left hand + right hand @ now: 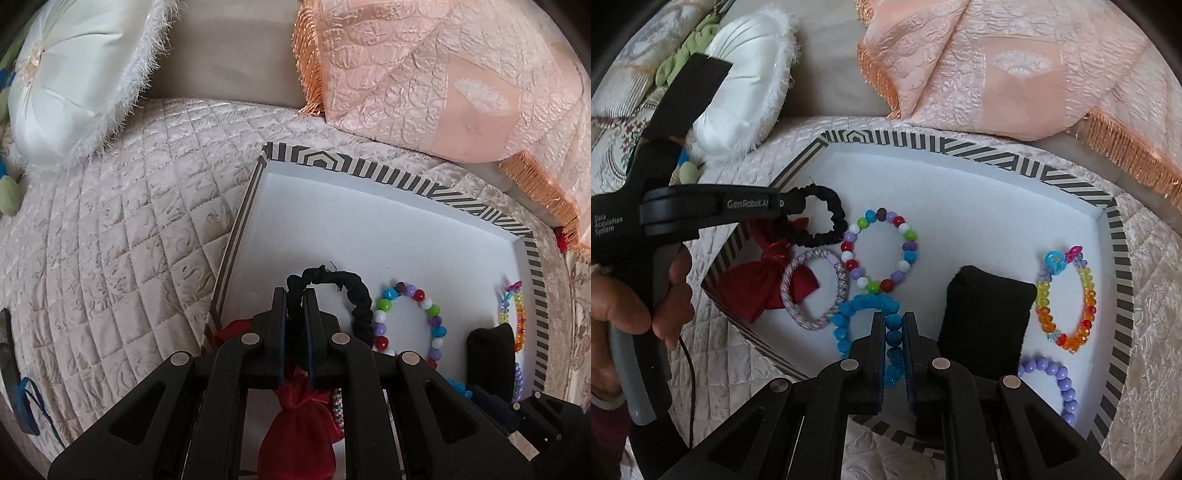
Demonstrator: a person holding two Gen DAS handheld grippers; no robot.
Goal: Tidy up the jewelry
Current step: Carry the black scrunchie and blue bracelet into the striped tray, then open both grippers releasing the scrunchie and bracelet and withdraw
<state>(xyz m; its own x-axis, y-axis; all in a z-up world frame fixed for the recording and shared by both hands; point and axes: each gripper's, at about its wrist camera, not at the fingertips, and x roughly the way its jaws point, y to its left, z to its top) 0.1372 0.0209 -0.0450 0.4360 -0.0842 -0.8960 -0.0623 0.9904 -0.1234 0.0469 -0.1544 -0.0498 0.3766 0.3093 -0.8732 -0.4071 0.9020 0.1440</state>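
Observation:
A striped-rim box (993, 157) with a white floor lies on the quilted bed. My left gripper (294, 295) is shut on a black scrunchie (354, 295), which hangs over the box's left part; the right wrist view shows that gripper (798, 201) holding the black scrunchie (834, 221) from the side. My right gripper (894, 321) is shut on a blue bead bracelet (864, 310) just above the box floor. In the box lie a multicoloured bead bracelet (879, 251), a red pouch (757, 284), a grey woven band (812, 288), a black pad (986, 317), a rainbow crystal bracelet (1067, 302) and a purple bead bracelet (1052, 373).
A white fringed cushion (74, 81) lies at the back left. A pink fringed cushion (436, 74) leans at the back right, close to the box's far rim. A hand (639, 299) grips the left tool's handle. Quilted bedcover (122, 229) spreads left of the box.

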